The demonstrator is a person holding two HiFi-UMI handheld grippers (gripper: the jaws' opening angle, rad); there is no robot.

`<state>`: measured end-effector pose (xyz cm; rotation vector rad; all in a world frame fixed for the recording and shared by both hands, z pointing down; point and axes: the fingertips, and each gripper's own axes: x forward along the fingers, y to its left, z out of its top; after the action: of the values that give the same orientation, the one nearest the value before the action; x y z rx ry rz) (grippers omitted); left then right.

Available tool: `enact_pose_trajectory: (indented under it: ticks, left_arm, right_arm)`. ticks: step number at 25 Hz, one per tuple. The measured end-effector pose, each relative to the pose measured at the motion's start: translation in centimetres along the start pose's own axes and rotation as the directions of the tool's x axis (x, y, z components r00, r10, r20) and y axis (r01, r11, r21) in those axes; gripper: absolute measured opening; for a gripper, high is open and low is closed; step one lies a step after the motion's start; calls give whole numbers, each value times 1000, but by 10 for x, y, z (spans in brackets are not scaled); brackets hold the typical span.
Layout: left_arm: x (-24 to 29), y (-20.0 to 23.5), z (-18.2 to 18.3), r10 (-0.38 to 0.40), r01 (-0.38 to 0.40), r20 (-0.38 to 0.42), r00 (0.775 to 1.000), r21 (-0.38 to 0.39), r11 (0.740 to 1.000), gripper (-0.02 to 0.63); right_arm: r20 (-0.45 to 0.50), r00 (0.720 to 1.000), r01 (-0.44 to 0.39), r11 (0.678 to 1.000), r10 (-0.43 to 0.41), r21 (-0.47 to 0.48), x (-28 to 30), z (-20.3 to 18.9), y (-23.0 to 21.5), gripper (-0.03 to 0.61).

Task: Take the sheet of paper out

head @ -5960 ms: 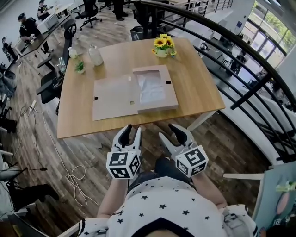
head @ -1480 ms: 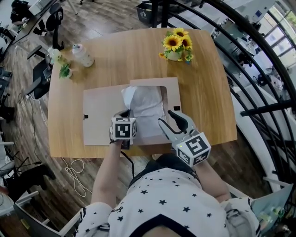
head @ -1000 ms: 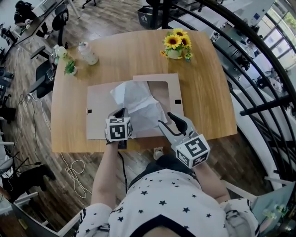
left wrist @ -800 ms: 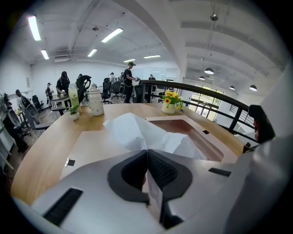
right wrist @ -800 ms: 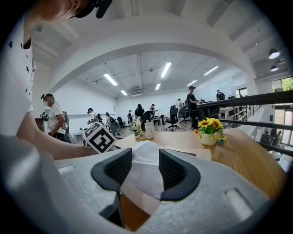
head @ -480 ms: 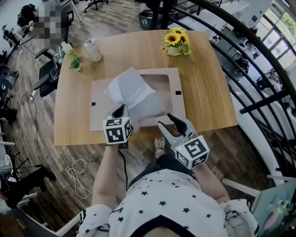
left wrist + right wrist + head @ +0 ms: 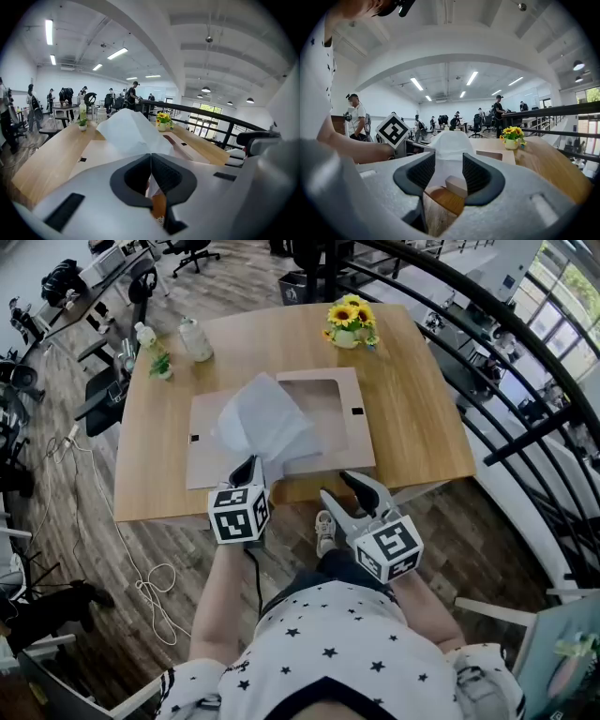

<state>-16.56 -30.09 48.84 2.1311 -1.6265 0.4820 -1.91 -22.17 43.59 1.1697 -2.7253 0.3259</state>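
Sheet of paper (image 7: pixel 265 420): white, creased, raised.
Left gripper (image 7: pixel 248 467): fingers pinch it.
Right gripper (image 7: pixel 340 487): fingers apart, empty.

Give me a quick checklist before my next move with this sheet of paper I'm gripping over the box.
1. Left hand-held gripper shut on the sheet of paper: ok.
2. Right hand-held gripper open, nothing gripped: ok.
3. Sheet clear of the cardboard box: cannot tell; in the head view it overlaps the box's left side.
4. Sheet free of tears: cannot tell; it is crumpled.
5. Sunflower pot and bottle apart from the sheet: ok.
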Motion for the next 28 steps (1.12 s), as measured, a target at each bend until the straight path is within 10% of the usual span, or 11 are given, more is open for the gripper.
enact_pose_trajectory:
  ticks: [28]
  left_arm:
    - [-157,-81,-48,-122,127,134,984,-34,991,6]
  right_arm:
    - [44,993,115,991,-112,-73,-101,-17,78,8]
